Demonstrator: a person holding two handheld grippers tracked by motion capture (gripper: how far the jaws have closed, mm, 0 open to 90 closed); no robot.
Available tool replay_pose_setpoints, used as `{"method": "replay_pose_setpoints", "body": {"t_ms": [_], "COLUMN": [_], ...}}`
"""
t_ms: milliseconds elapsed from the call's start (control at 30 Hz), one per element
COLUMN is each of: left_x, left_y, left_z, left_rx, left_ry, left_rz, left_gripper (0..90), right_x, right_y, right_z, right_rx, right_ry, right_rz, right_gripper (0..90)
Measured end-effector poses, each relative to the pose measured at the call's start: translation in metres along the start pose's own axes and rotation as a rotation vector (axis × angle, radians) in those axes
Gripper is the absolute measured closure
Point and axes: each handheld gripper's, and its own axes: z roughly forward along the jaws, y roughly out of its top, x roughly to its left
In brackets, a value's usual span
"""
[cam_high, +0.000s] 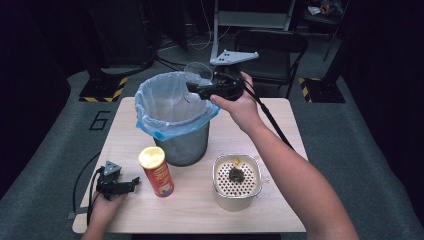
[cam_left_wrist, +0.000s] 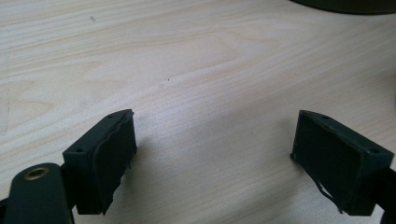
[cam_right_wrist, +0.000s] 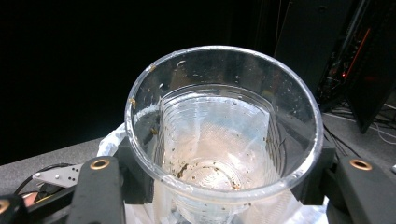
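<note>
A clear plastic cup, with brown flecks stuck inside, is clamped upright between the jaws of my right gripper. From above, that cup hangs over the far right rim of the bin, a metal mesh basket lined with a pale blue bag, and my right gripper is shut on it. My left gripper rests at the table's near left corner. Its jaws stand wide apart over bare wood, with nothing between its black pads.
A red crisp tube with a yellow lid stands beside the bin's near side. A square white container with a perforated insert and dark scraps sits at the near middle. A chair stands behind the table.
</note>
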Motion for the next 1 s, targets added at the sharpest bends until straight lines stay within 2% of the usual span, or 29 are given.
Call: {"method": "replay_pose_setpoints", "body": {"t_ms": [267, 333, 633, 733, 833, 900, 1000], "left_x": [0.000, 0.000, 0.000, 0.000, 0.000, 0.000, 0.000], "left_y": [0.000, 0.000, 0.000, 0.000, 0.000, 0.000, 0.000], "left_z": [0.000, 0.000, 0.000, 0.000, 0.000, 0.000, 0.000], "left_rx": [0.000, 0.001, 0.005, 0.006, 0.005, 0.005, 0.005], "left_ry": [-0.001, -0.001, -0.003, -0.003, -0.002, -0.002, -0.002], "left_rz": [-0.001, 0.000, -0.002, -0.003, -0.002, -0.002, -0.002], "left_gripper": [13.2, 13.2, 13.2, 13.2, 13.2, 13.2, 13.2], "right_x": [0.002, 0.003, 0.003, 0.004, 0.009, 0.012, 0.012], "right_y": [-0.003, -0.005, -0.012, -0.015, -0.019, -0.022, -0.024], "right_z": [0.026, 0.032, 0.046, 0.049, 0.052, 0.053, 0.053], "right_rx": [0.032, 0.033, 0.059, 0.063, 0.052, 0.054, 0.064], "right_ry": [0.014, 0.014, 0.019, 0.032, 0.042, 0.027, 0.052], "right_rz": [-0.019, -0.007, -0.007, -0.010, -0.017, -0.020, -0.015], "right_gripper": [36.8, 36.8, 35.9, 32.2, 14.5, 13.2, 12.8]}}
